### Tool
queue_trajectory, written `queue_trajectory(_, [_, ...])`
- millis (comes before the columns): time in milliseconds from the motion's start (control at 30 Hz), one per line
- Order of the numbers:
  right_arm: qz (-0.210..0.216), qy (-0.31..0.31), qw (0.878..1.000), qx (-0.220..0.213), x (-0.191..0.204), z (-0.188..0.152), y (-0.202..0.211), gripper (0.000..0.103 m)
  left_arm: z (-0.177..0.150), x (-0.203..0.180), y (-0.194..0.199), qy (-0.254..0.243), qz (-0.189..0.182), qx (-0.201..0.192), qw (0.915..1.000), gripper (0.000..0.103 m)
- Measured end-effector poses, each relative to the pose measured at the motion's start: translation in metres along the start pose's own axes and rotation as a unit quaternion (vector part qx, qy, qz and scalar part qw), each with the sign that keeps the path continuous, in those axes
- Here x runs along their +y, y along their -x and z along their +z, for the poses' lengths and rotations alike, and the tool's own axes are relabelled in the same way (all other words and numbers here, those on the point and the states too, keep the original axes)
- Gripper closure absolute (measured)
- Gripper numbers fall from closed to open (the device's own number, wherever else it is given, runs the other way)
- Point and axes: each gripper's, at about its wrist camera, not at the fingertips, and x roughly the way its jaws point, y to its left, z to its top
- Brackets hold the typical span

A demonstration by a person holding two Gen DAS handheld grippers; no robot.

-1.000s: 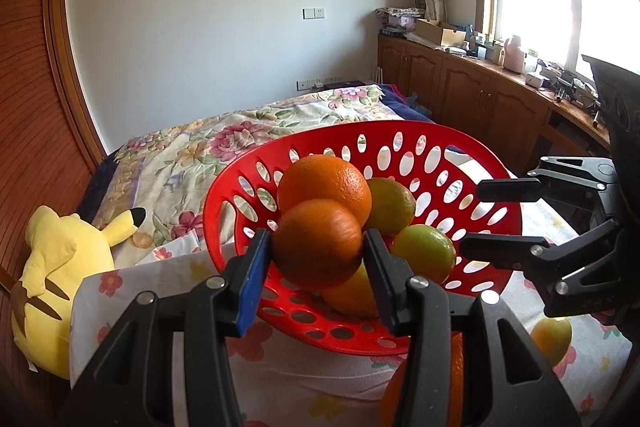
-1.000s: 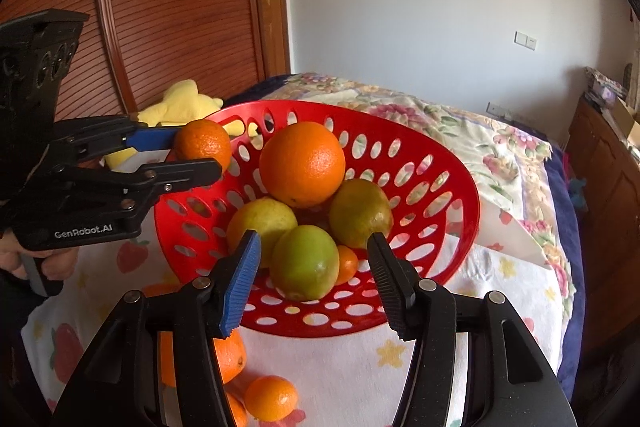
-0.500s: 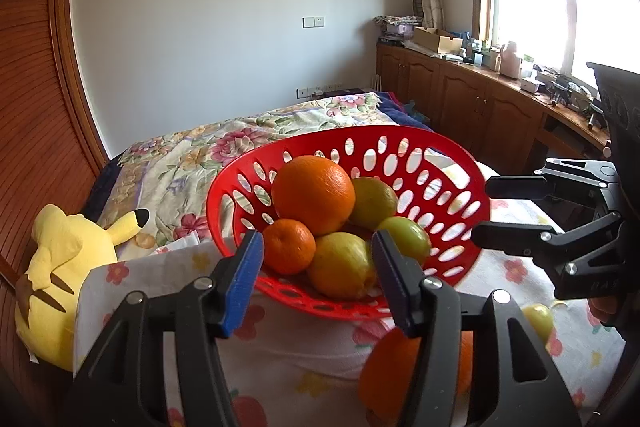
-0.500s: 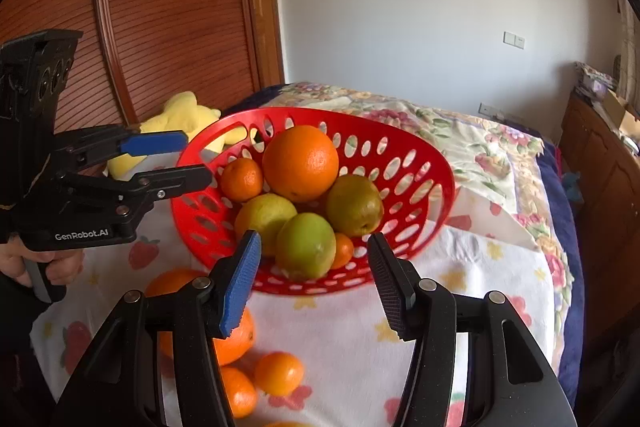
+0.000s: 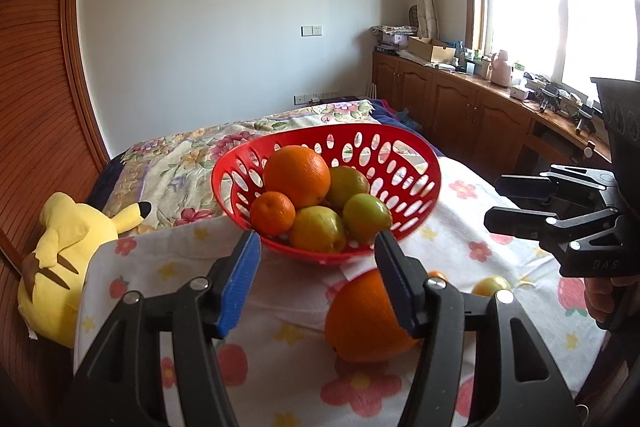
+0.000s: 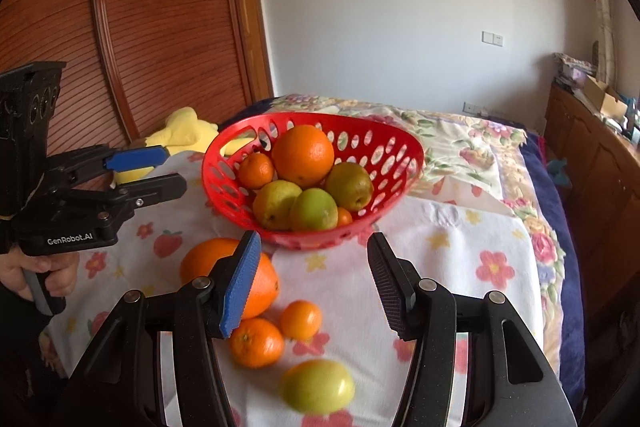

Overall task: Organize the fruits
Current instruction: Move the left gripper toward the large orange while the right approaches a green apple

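Our left gripper (image 5: 316, 259) has just been opening, its fingers released around nothing. Our right gripper (image 6: 314, 263) stands released too. The small orange (image 5: 273, 213) sits in the red basket (image 5: 416, 163) near the bed's (image 5: 172, 163) front edge.

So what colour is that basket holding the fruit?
Red, with oval holes in its wall: the basket shows best in the right wrist view.

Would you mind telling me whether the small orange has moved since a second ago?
Yes. The small orange left the left gripper, whose jaws have just been opening, and now lies in the red basket.
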Motion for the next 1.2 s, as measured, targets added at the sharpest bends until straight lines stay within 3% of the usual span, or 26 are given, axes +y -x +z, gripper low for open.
queue_trajectory(700, [-0.033, -0.028, 0.999, -0.013, 0.015, -0.050, 0.059, 0.043, -0.041, -0.025, 0.055, -0.003, 0.000, -0.006, 1.0000, 0.033])
queue_trajectory(1200, [-0.039, -0.060, 0.997, 0.020, 0.007, -0.082, 0.039, 0.039, -0.071, -0.037, 0.044, 0.007, -0.017, 0.020, 0.9996, 0.033])
